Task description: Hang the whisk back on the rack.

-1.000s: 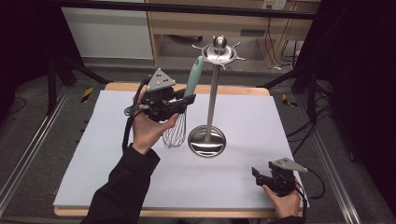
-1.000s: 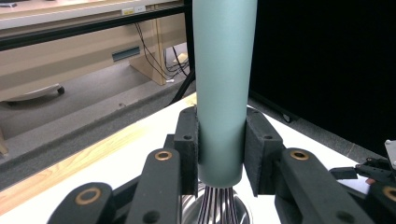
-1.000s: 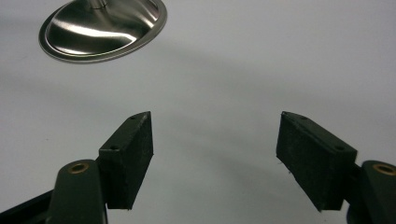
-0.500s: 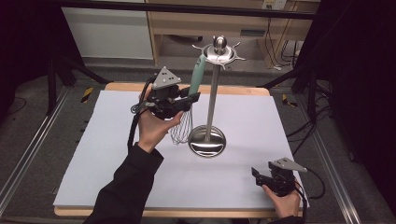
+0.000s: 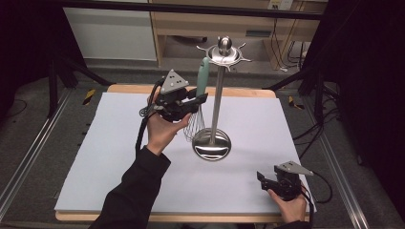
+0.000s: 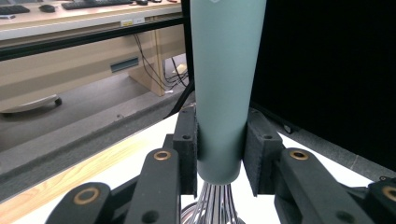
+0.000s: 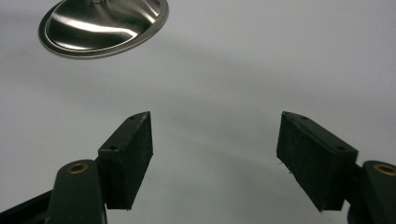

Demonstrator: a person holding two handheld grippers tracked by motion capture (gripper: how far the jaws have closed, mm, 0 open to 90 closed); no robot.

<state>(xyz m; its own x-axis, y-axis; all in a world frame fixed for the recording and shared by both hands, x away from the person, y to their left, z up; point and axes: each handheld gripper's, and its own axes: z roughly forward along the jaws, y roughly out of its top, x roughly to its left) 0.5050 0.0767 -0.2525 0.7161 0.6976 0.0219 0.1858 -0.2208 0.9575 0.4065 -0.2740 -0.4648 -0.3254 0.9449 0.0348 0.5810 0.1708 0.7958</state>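
The left tongs [image 5: 193, 100] are clamped on the whisk [image 5: 197, 107], held upright beside the stand [image 5: 217, 95] with its handle top near the hooks, apparently not yet hung, while the right tongs [image 5: 267, 180] wait apart over the table [image 5: 286, 129].

You are working in a lab or office room. Beyond the table's [image 5: 119, 143] far edge stand a wooden desk [image 5: 229, 28], loose cables [image 5: 279, 45] and a keyboard [image 6: 93, 3].

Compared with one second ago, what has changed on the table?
The left gripper, shut on the whisk, has lifted it up toward the hooks at the top of the stand. The stand and the open right gripper stayed in place.
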